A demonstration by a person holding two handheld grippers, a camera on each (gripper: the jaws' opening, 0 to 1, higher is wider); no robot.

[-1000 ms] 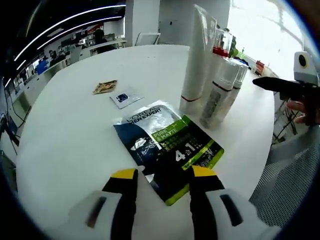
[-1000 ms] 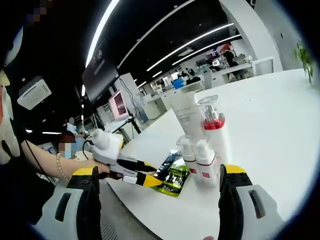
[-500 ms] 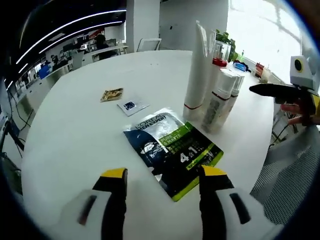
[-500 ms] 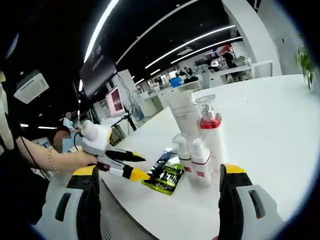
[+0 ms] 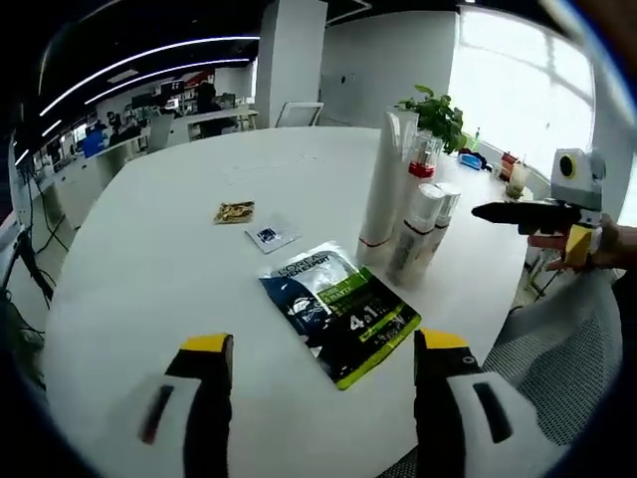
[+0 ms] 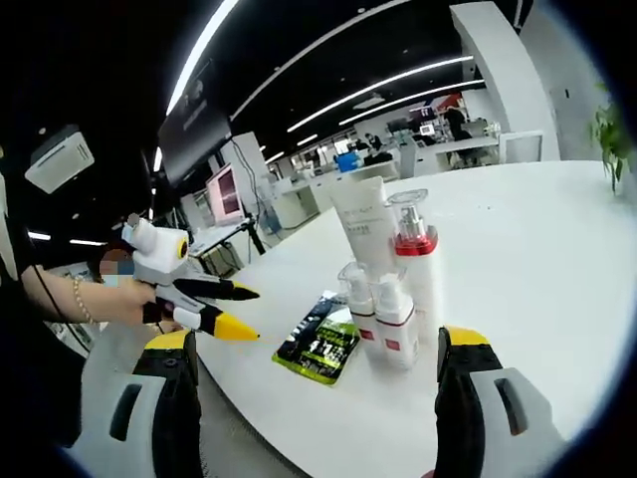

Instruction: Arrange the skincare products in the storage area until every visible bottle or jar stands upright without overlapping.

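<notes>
Standing upright at two o'clock, the bottles [image 5: 413, 224] looked done, while both grippers [image 5: 323, 354] [image 6: 314, 349] hung spread, empty.

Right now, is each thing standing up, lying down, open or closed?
White tube: standing upright.
Red-collared pump bottle: upright.
Two small pump bottles: upright, side by side.
L'Oreal sachet: lying flat.
Two small packets: lying flat.
Left gripper: open, empty.
Right gripper: open, empty.
</notes>
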